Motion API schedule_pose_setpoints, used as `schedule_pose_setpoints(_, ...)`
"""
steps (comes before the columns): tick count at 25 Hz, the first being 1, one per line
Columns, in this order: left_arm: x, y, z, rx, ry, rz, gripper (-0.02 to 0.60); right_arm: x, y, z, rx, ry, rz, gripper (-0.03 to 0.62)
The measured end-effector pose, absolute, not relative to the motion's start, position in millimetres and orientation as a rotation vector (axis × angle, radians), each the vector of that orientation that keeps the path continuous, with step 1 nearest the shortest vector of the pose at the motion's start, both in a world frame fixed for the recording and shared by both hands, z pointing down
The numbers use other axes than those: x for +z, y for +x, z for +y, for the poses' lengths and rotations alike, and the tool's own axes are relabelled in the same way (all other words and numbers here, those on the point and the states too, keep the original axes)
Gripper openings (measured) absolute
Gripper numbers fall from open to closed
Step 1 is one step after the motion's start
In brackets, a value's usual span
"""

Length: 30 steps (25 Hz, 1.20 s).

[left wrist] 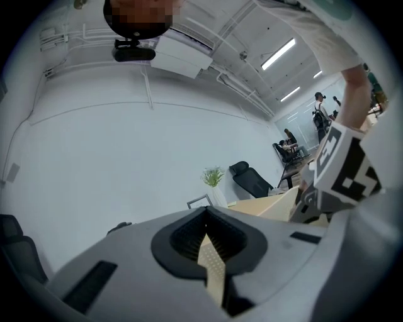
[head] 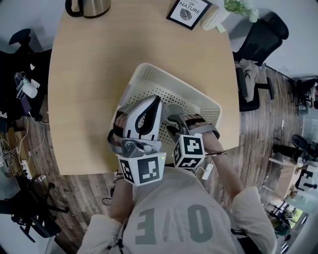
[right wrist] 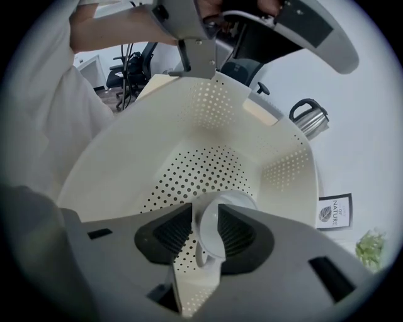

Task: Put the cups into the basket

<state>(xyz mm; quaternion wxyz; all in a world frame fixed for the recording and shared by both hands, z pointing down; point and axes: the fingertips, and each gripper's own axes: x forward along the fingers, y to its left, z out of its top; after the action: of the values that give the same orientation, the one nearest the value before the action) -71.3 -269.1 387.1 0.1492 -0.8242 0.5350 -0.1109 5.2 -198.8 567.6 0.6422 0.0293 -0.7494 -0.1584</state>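
A cream perforated basket [head: 149, 68] stands on the wooden table [head: 84, 99], close to its near edge. My left gripper [head: 155, 101] points level and is shut on the basket's rim; a strip of dotted wall [left wrist: 213, 264] shows between its jaws [left wrist: 208, 242]. My right gripper [head: 175, 118] points steeply down into the basket [right wrist: 126, 148] and stands open. A white cup [right wrist: 214, 217] with a handle lies on the basket's floor, seen in the gap between the right gripper [right wrist: 206, 234] pads. The left gripper [right wrist: 198, 60] holds the far rim in the right gripper view.
A steel kettle [head: 89, 6], a framed print [head: 188, 12] and a small plant [head: 238, 7] stand along the table's far edge. A black office chair [head: 261, 34] is beside the table on the right. Cables and gear lie on the floor at the left.
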Motion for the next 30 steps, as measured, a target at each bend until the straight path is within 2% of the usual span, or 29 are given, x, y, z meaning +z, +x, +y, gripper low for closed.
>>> schedule_pose_setpoints(10, 367.7, -55.5, -260.1, -0.348, -2.315, 1.484, 0.009, 521.3, 6.5, -207.9, -0.391, 0.205, -1.831, 0.121)
schedule_pose_setpoints(15, 346.0, -51.3, -253.3, -0.297, -2.311, 1.493, 0.009, 470.0, 0.4, -216.6, -0.432, 0.355, -1.969, 0.12)
schedule_pose_setpoints(18, 331.2, -51.5, -249.3, -0.273, -2.284, 1.512, 0.009, 436.9, -3.4, -220.6, -0.445, 0.476, -2.073, 0.095)
schedule_pose_setpoints(22, 308.8, -46.3, -241.6, -0.316, -2.243, 1.495, 0.009, 394.7, -4.8, -222.6, -0.413, 0.691, -2.262, 0.019)
schedule_pose_setpoints(30, 288.1, -21.6, -216.8, -0.33, -2.184, 1.472, 0.009, 347.1, 21.1, -206.5, -0.347, 0.94, -2.466, -0.002)
